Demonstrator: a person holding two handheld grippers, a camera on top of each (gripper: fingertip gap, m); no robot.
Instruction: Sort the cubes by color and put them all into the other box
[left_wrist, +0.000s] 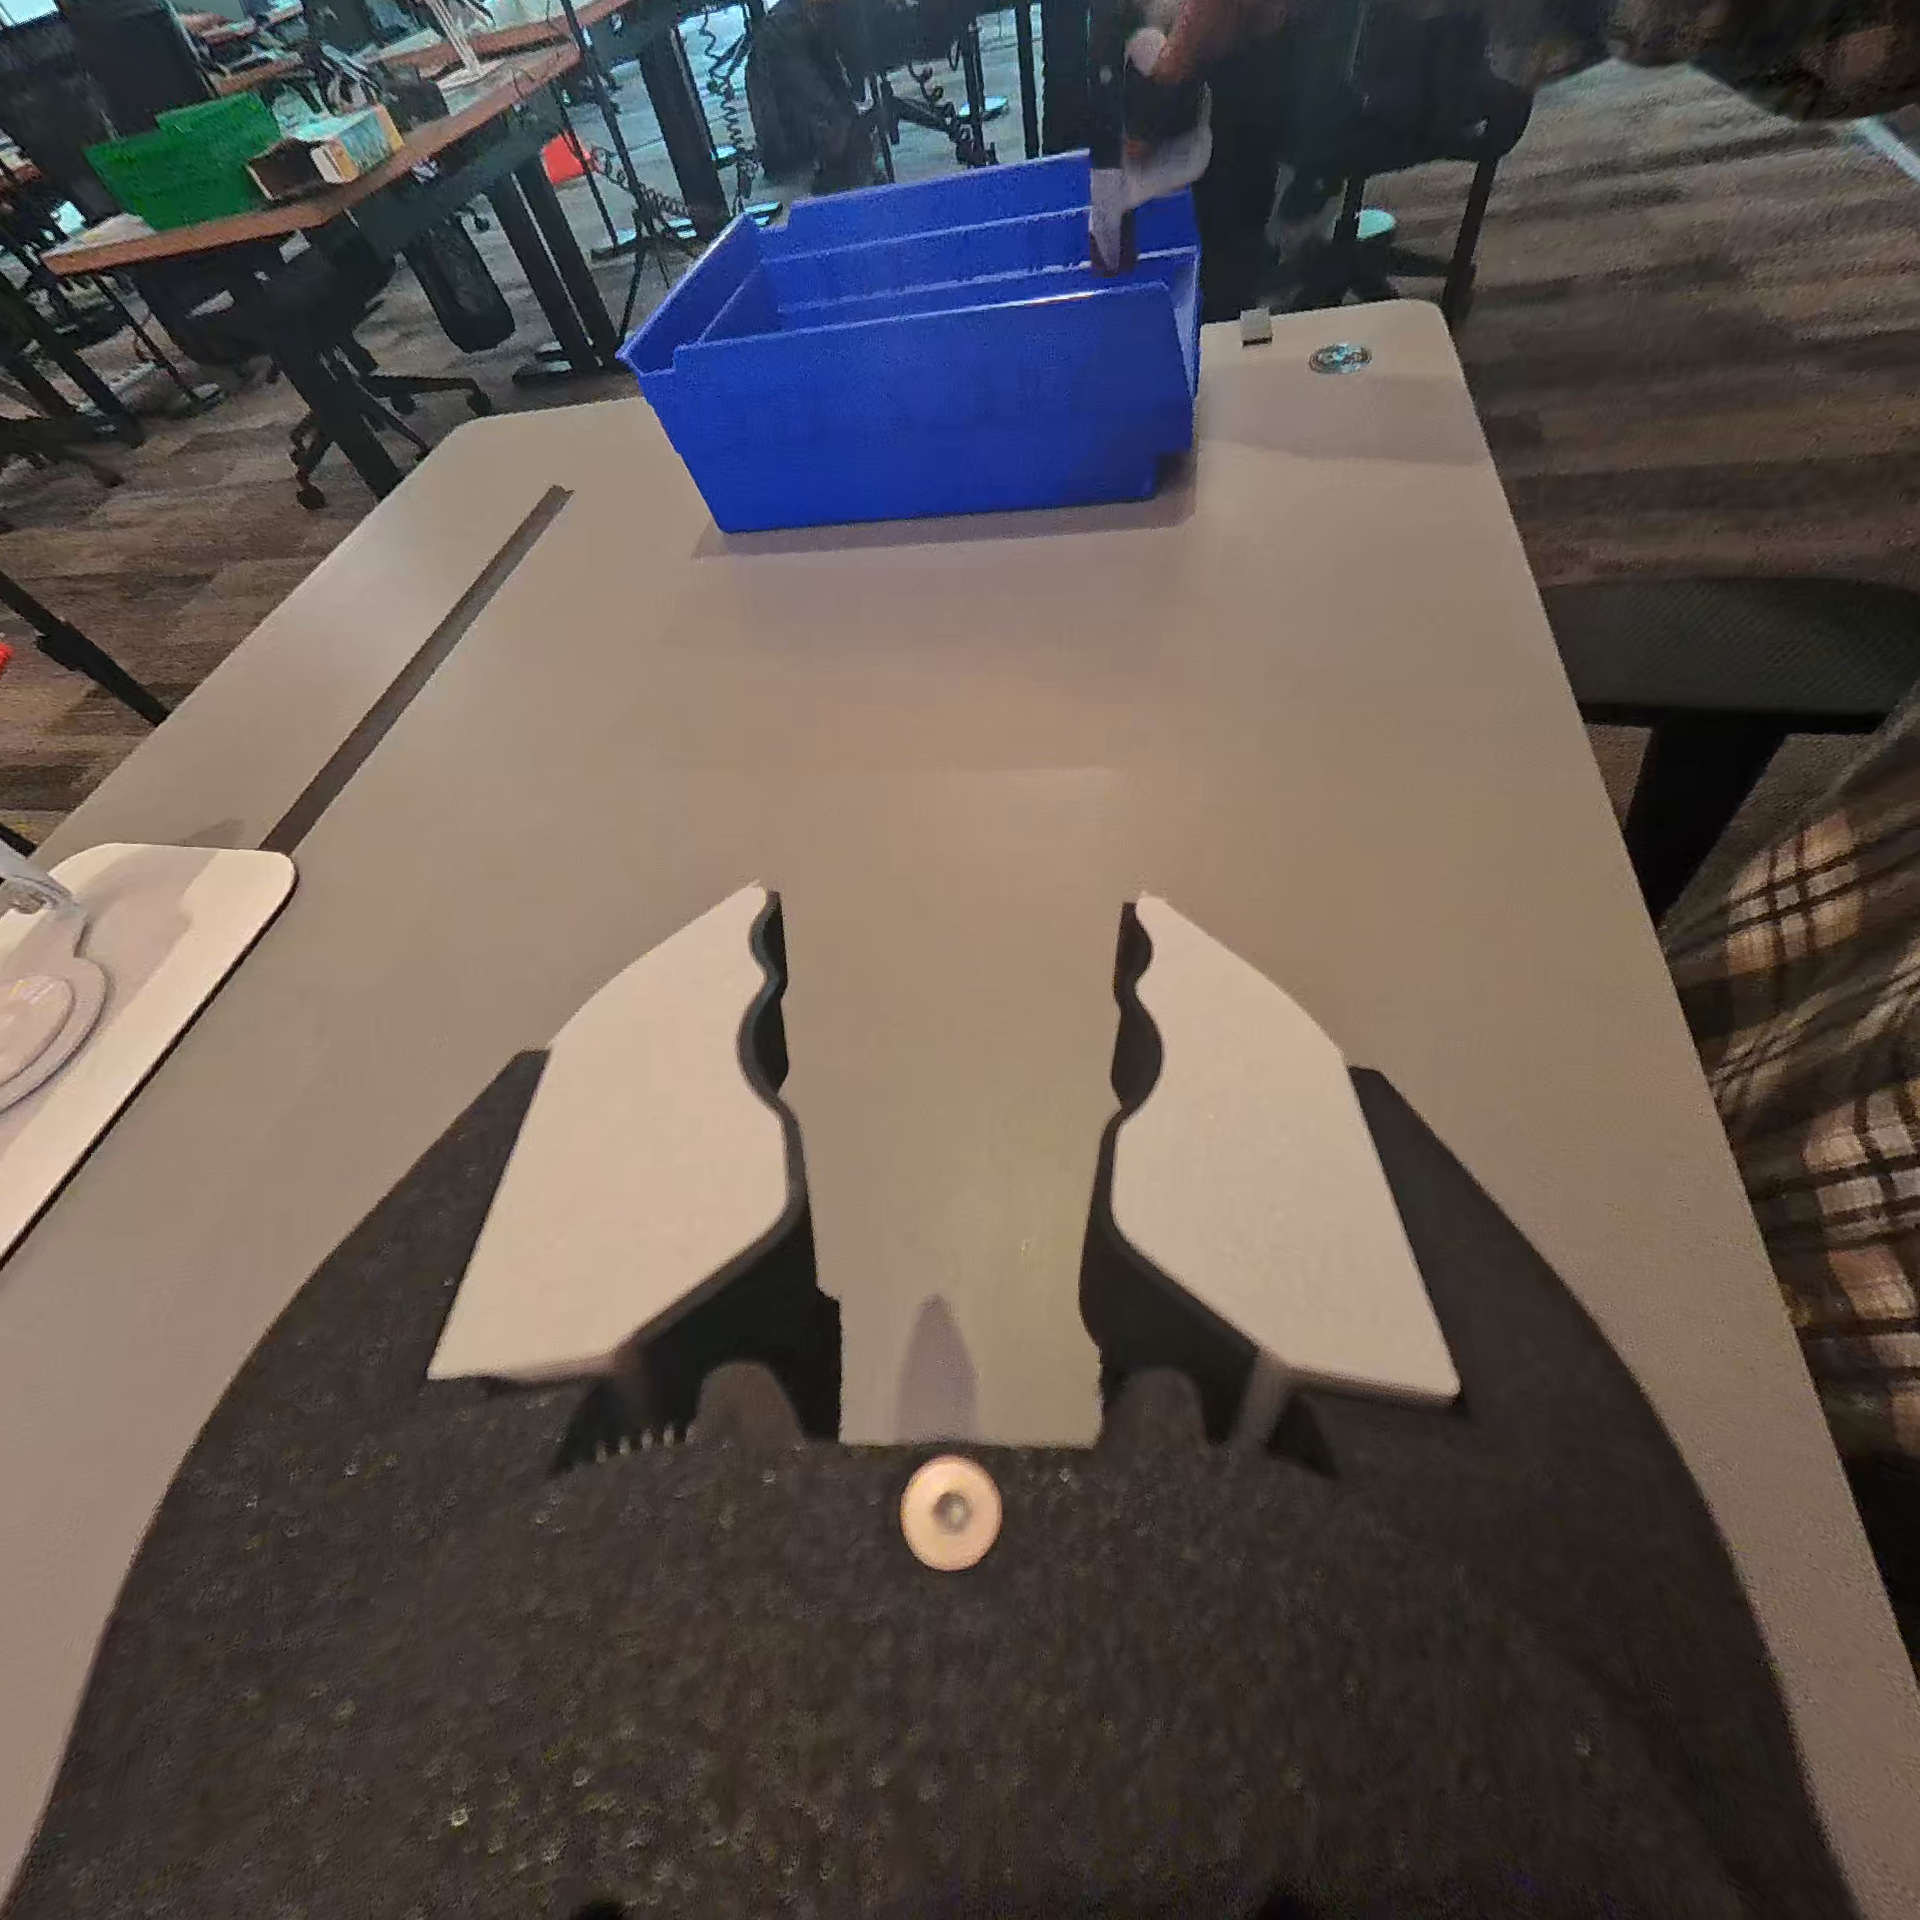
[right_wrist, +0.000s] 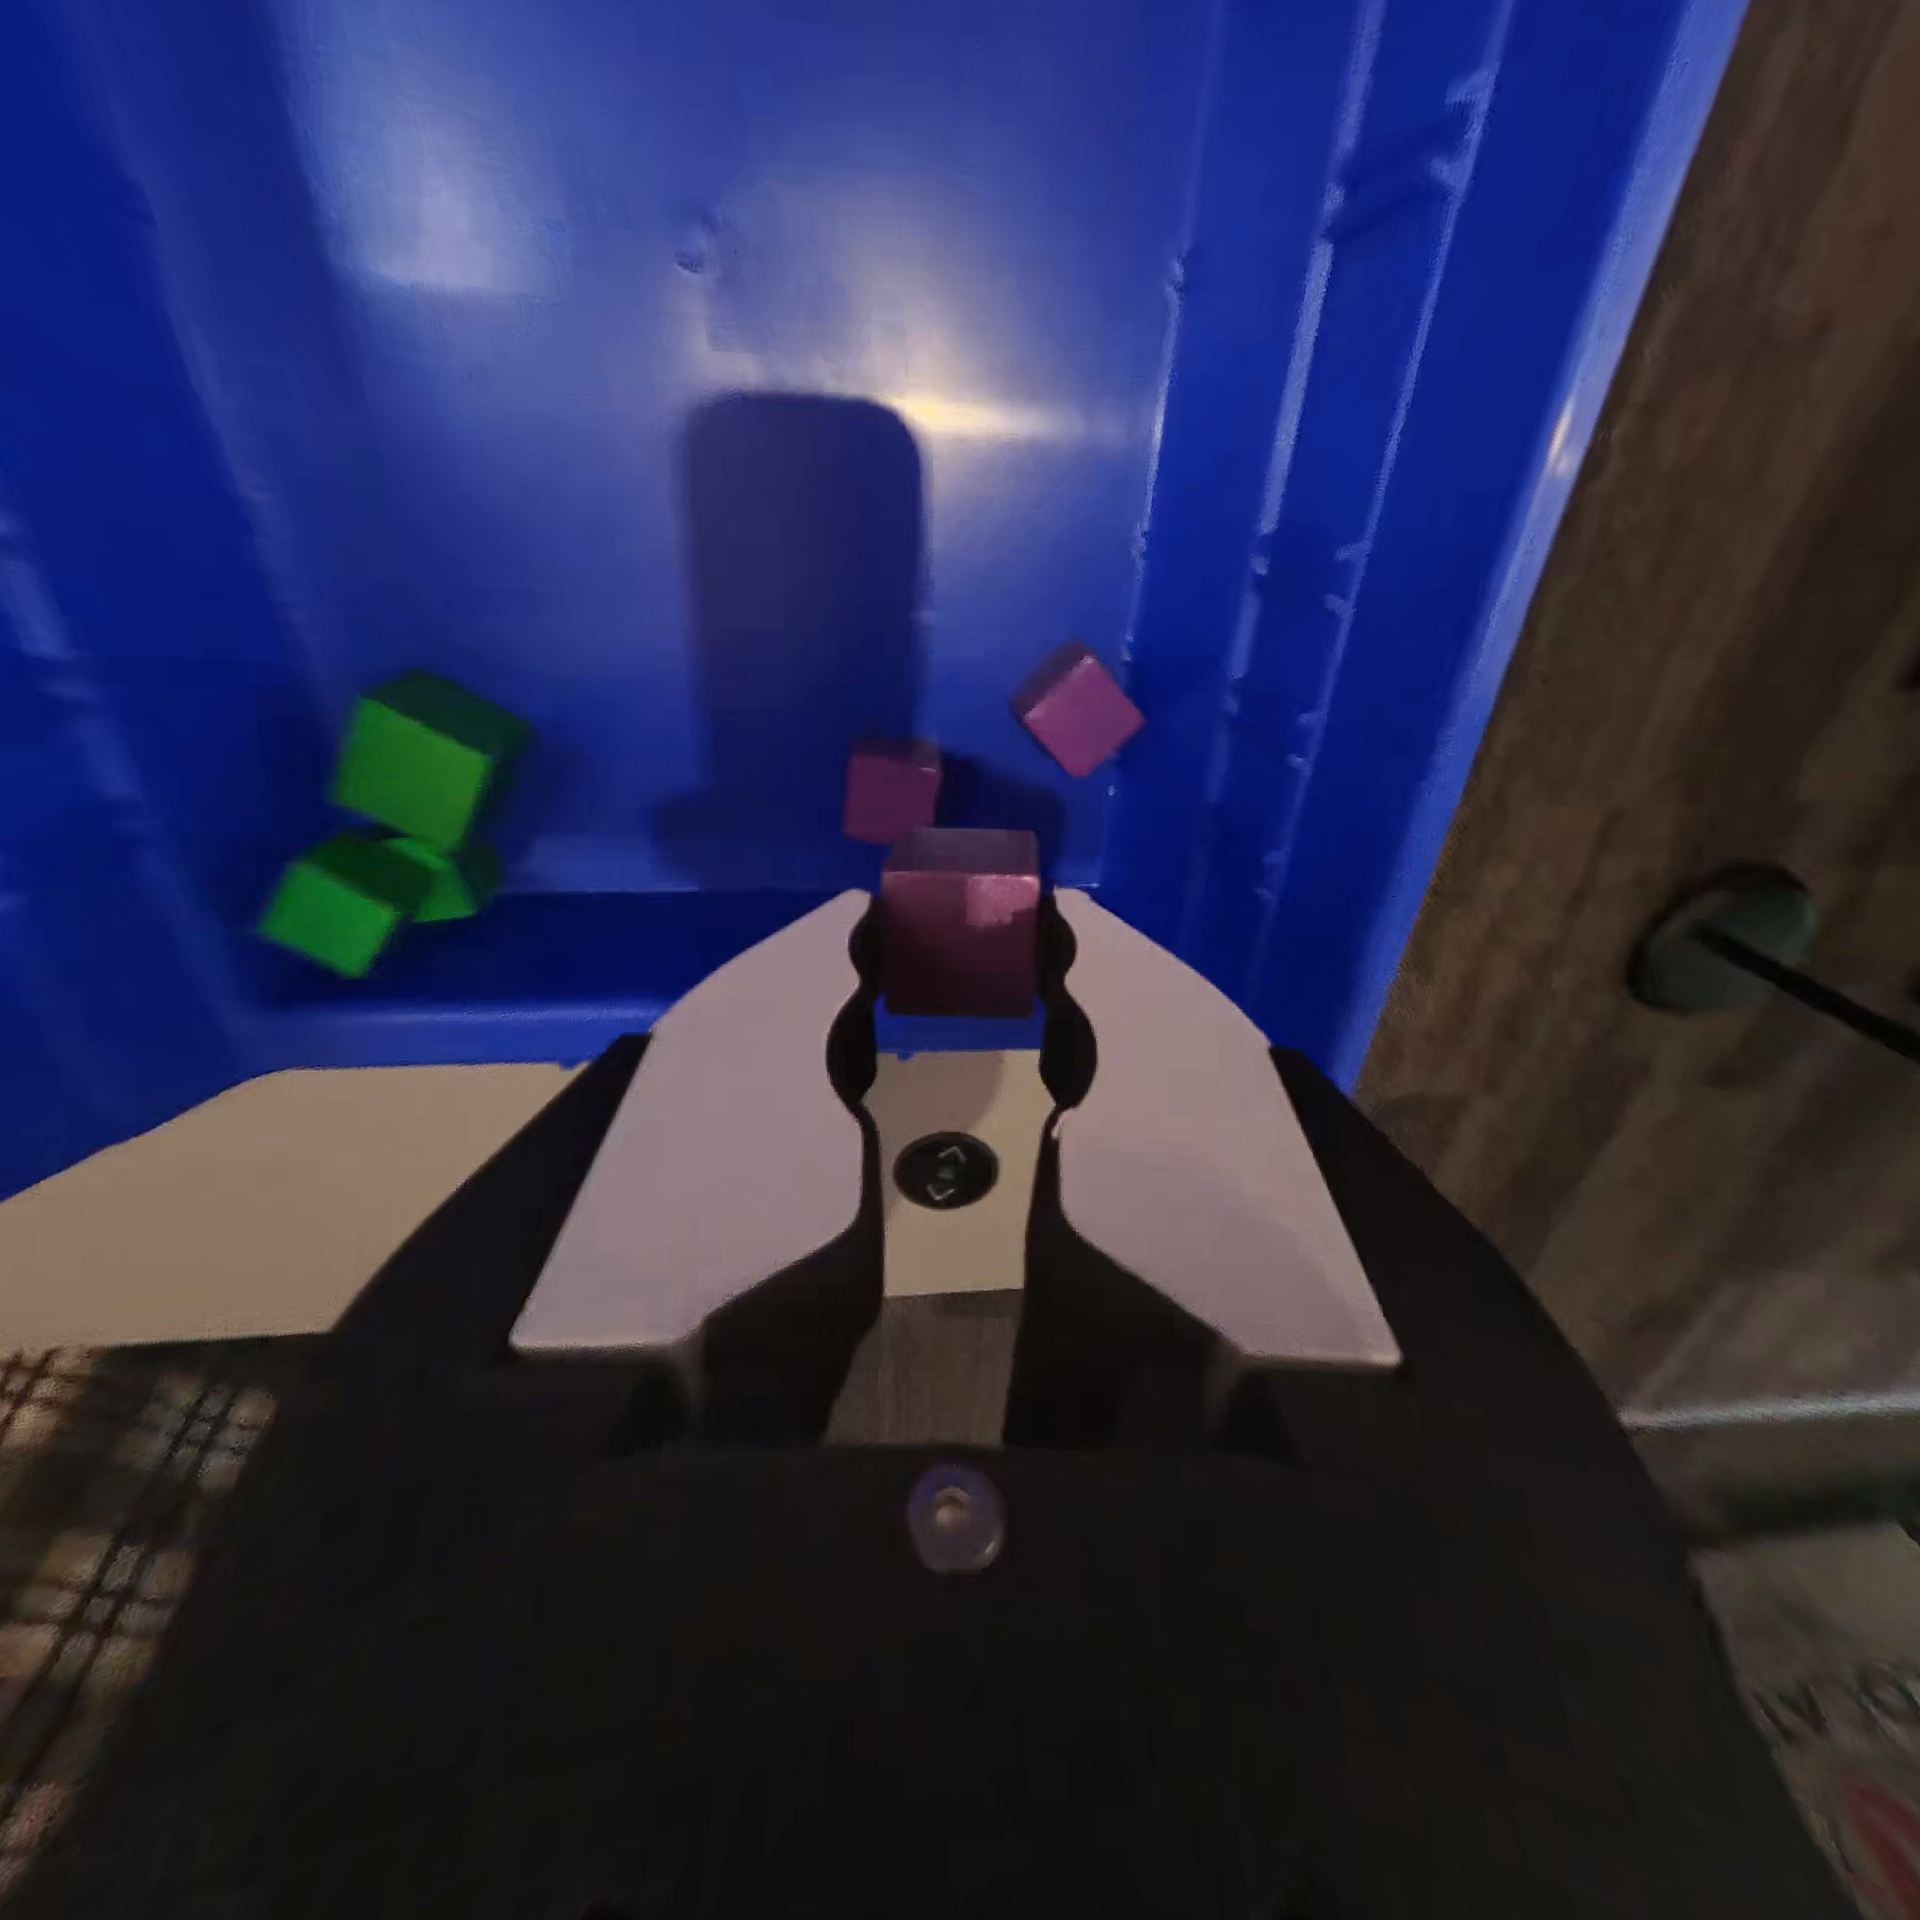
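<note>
So the right gripper (right_wrist: 958, 920) has its two fingers pinched on a purple cube (right_wrist: 958, 914), dead centre of the right wrist view, held inside the blue bin (right_wrist: 1226, 520) above its floor. Two more purple cubes sit just beyond it: one (right_wrist: 891, 790) right behind the held one, another (right_wrist: 1078, 709) tilted on a corner over by the bin's right wall. On the left of that same frame there's a little clump of green cubes (right_wrist: 416, 769), touching each other, well apart from the purple ones. The shot is a bit blurry. Over in the left wrist view, the left gripper (left_wrist: 951, 914) hangs wide open with nothing in it, low over the bare grey table (left_wrist: 935, 707). The blue bins (left_wrist: 914, 416) sit at the top middle, far end of the table, with the right gripper (left_wrist: 1117, 223) dipping into the rear one.
</note>
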